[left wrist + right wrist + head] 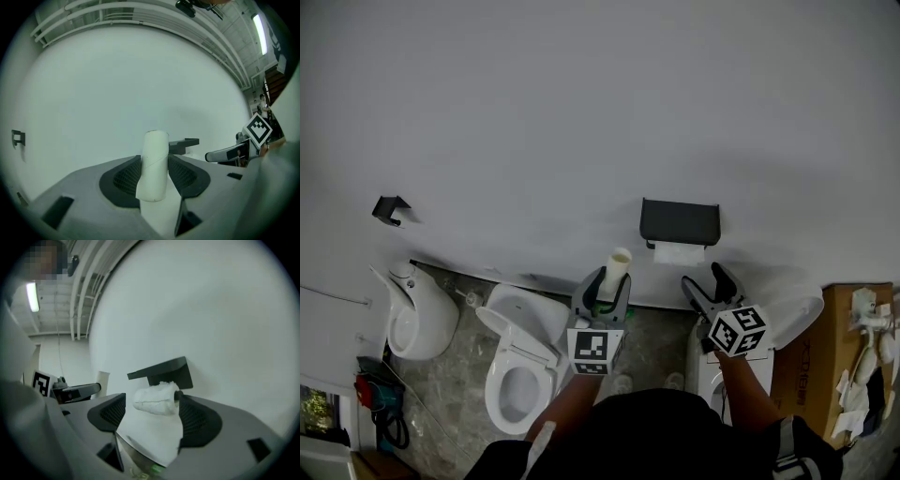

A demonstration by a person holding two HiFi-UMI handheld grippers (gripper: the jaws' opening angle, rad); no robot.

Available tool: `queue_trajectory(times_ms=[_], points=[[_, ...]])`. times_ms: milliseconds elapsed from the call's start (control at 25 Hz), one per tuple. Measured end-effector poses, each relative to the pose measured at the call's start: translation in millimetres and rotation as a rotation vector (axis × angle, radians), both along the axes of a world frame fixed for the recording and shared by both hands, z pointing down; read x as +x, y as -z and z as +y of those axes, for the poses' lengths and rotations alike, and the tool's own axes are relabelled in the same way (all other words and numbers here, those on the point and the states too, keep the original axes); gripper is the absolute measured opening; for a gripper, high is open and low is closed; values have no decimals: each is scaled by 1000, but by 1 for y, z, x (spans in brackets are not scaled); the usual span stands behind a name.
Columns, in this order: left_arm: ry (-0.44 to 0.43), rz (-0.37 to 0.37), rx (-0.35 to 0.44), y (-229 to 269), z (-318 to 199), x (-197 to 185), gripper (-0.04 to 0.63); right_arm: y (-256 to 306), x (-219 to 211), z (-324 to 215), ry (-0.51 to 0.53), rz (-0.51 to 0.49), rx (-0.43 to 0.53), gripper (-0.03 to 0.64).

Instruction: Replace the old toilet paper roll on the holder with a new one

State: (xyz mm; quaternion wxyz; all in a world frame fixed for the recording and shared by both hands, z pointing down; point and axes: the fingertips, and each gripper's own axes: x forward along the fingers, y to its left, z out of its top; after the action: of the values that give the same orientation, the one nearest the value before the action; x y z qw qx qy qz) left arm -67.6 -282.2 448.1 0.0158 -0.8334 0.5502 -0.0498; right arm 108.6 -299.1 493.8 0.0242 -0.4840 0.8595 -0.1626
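A black toilet paper holder (680, 221) is fixed to the white wall, with a white paper roll (679, 252) on it under its cover. My left gripper (607, 286) is shut on a bare, pale cardboard tube (619, 266) that stands upright between its pads (154, 165), left of the holder (185, 144). My right gripper (705, 277) is open, just below and right of the roll and apart from it. In the right gripper view the roll (158, 399) and the holder's cover (163, 371) lie straight ahead of the wide jaws, and nothing is held between them.
A white toilet (521, 364) stands below the left gripper and a urinal (418, 317) at the far left. A small black hook (391, 209) is on the wall. A cardboard box (836, 349) with crumpled paper stands at the right, beside a white fixture (797, 315).
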Motion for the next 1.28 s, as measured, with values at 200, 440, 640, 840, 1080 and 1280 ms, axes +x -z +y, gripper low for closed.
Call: queue_trajectory(times_ms=[200, 440, 640, 840, 1080, 1280], points=[[-36, 3, 17, 7, 2, 11, 179, 38, -2, 16, -11, 211, 161, 231], [-62, 45, 21, 17, 3, 14, 179, 69, -15, 28, 33, 270, 247, 147], [-81, 100, 29, 33, 7, 15, 179, 82, -10, 33, -2, 306, 290, 12], [-87, 97, 49, 41, 6, 16, 179, 91, -4, 32, -44, 331, 309, 2], [-91, 96, 45, 40, 7, 17, 179, 100, -1, 31, -67, 338, 337, 2], [-85, 93, 45, 40, 7, 16, 179, 99, -1, 31, -66, 341, 330, 2]])
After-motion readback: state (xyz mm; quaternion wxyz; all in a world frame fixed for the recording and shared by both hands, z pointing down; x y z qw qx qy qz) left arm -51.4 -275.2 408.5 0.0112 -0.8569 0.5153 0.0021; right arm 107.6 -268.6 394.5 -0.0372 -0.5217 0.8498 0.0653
